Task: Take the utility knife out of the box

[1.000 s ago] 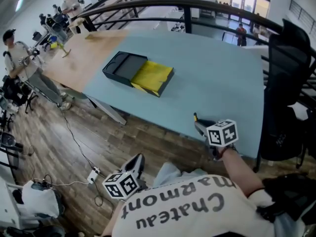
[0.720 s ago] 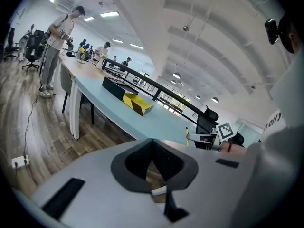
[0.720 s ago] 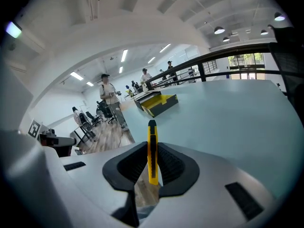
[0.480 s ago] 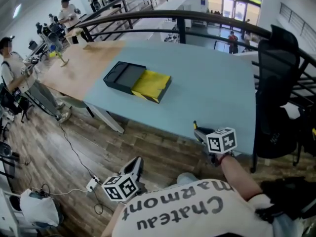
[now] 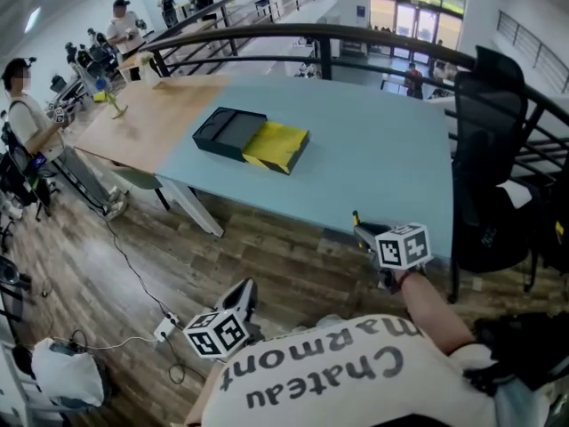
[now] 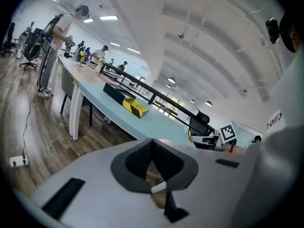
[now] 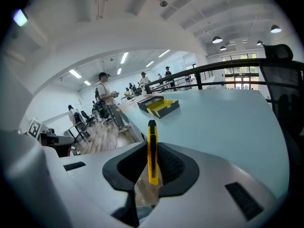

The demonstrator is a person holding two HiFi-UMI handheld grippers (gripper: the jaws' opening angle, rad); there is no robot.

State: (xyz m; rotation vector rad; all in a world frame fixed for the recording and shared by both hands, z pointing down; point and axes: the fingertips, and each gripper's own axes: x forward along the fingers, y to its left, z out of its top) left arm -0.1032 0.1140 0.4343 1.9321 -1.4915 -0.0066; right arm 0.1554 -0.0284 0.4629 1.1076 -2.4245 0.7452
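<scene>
A yellow utility knife stands upright between the jaws of my right gripper, which is shut on it. In the head view that gripper hangs over the near edge of the light blue table, with the knife tip poking out. The box lies far off on the table, its dark sleeve slid back from its yellow tray. It also shows as the box and the box in the gripper views. My left gripper is low over the wooden floor, its jaws shut with nothing in them.
A black office chair stands at the table's right end. A wooden table adjoins on the left, with people standing beyond it. A black railing runs behind. A power strip and cable lie on the floor.
Both grippers have drawn back toward the person and risen a little. The knife stays in the right jaws. The box has not moved.
</scene>
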